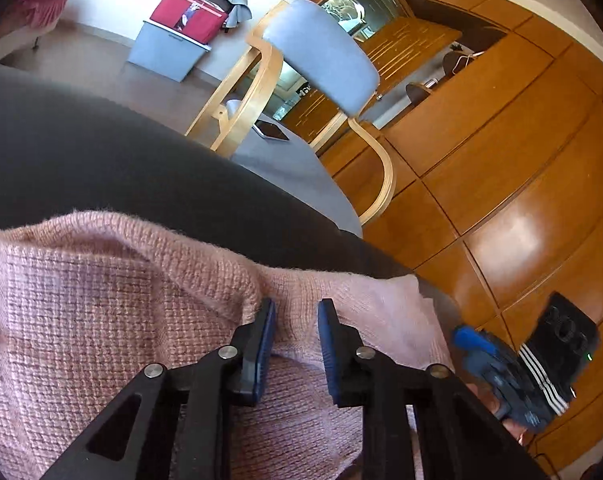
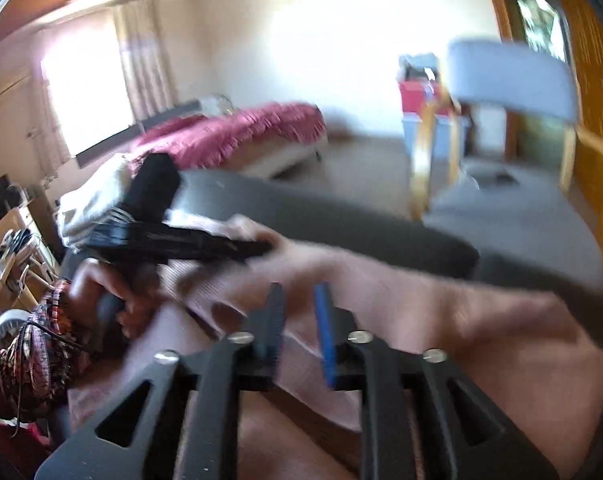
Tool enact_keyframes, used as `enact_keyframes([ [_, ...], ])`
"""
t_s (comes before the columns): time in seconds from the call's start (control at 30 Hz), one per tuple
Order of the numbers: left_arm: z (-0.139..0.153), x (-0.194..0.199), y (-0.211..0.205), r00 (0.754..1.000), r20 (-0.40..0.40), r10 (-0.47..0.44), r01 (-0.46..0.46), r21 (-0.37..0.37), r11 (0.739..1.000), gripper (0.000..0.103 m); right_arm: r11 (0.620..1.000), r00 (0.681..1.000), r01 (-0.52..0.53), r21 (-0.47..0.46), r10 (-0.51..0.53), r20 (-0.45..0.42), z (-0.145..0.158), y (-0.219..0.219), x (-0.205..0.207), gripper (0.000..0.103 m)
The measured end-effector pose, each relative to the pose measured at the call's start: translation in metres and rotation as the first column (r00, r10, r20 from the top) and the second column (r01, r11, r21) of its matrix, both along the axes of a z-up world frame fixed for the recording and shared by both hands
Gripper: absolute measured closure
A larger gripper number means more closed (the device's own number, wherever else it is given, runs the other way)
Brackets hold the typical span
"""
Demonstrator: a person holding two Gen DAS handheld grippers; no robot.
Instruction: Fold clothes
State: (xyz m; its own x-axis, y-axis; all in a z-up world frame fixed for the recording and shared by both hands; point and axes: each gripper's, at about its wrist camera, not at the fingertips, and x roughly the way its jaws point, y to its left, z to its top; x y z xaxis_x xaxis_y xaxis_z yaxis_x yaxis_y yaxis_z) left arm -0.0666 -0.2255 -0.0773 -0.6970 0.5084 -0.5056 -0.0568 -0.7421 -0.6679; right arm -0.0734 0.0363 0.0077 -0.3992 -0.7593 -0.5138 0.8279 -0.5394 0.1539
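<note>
Left gripper [image 1: 296,307]: jaws parted, pink knit sweater [image 1: 101,300] bunched between the pads, no pinch evident. Right gripper [image 2: 299,294]: released, sweater beneath. Risk: loose fold slumps off the dark table [image 1: 101,152].

One pink sweater [image 1: 101,300] — two grippers — one chair [image 1: 321,56]

A: How does the left gripper [image 1: 295,322] stand?

B: Tilted downward, jaws a narrow gap apart; pink knit lies between them, but whether the pads press it is unclear.

A: And the right gripper [image 2: 299,308]?

B: Also angled down, jaws apart, nothing pinched. A hand [image 2: 113,292] grips the left gripper's handle, bangles at the wrist.
</note>
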Motion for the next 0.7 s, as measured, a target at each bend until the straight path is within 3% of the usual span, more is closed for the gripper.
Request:
enact_keyframes([
  [0.03,0.001,0.0,0.003,1.0,-0.002,-0.001,0.001,-0.021,1.0,0.082,1.0,0.999,0.002,0.016,-0.001,-0.037,0.0,-0.006,0.006,0.051],
  [0.07,0.003,0.001,0.006,1.0,-0.004,-0.002,0.002,-0.045,0.999,0.081,0.999,0.998,0.0,0.049,0.003,-0.056,-0.003,-0.012,0.009,0.044],
  [0.2,0.005,-0.001,0.01,1.0,-0.004,-0.001,0.001,-0.07,0.998,0.081,0.971,0.997,0.015,0.238,0.004,-0.081,-0.028,-0.039,0.012,0.041],
  [0.33,0.006,-0.002,0.011,1.0,-0.004,0.002,-0.002,-0.09,0.996,0.081,0.945,0.997,0.071,0.318,-0.057,-0.052,-0.04,-0.044,0.002,0.063],
  [0.37,0.006,-0.002,0.012,1.0,-0.005,0.002,-0.002,-0.093,0.996,0.081,0.945,0.996,0.086,0.316,-0.075,-0.047,-0.039,-0.04,0.0,0.071],
  [0.4,0.006,-0.002,0.012,1.0,-0.005,0.002,-0.002,-0.097,0.995,0.081,0.944,0.995,0.1,0.314,-0.091,-0.043,-0.038,-0.037,-0.003,0.086],
  [0.7,0.004,-0.006,0.013,1.0,-0.005,0.001,-0.002,-0.094,0.996,0.081,0.948,0.992,0.105,0.301,-0.119,0.031,-0.027,-0.012,-0.008,0.102],
])
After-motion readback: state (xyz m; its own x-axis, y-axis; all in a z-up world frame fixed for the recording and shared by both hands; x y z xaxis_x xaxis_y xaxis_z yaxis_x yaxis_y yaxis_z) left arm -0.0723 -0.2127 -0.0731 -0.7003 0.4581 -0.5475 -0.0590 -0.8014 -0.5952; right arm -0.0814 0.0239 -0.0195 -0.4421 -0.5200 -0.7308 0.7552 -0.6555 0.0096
